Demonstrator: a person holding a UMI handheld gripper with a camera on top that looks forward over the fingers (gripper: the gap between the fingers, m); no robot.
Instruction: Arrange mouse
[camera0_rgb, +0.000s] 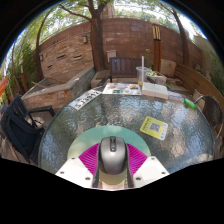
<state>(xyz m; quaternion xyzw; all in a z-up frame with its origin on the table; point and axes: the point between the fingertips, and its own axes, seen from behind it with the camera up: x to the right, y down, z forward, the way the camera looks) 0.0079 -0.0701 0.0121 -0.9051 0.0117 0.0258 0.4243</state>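
Outdoors, a hand-held gripper is looking forward along its two fingers, and a grey computer mouse is sitting between their pink pads. Both pads are lying right against the mouse's long sides with no gap showing, so the fingers are closing on it at a narrow opening and appear to be gripping it. The mouse is sitting at the near edge of a round glass desk, over a teal circular mat that is spreading out ahead of the fingers. Judging by its look, the mouse is a light, rigid plastic shell with smooth, curved flanks, so it could be slipping if pinched too high; taking it low along the straight middle of its sides seems safest. Further out on the glass, a small yellow-green booklet is lying to the right. Beyond the desk, benches cluttered with papers and boxes are standing before a brick wall, with trees rising overhead.
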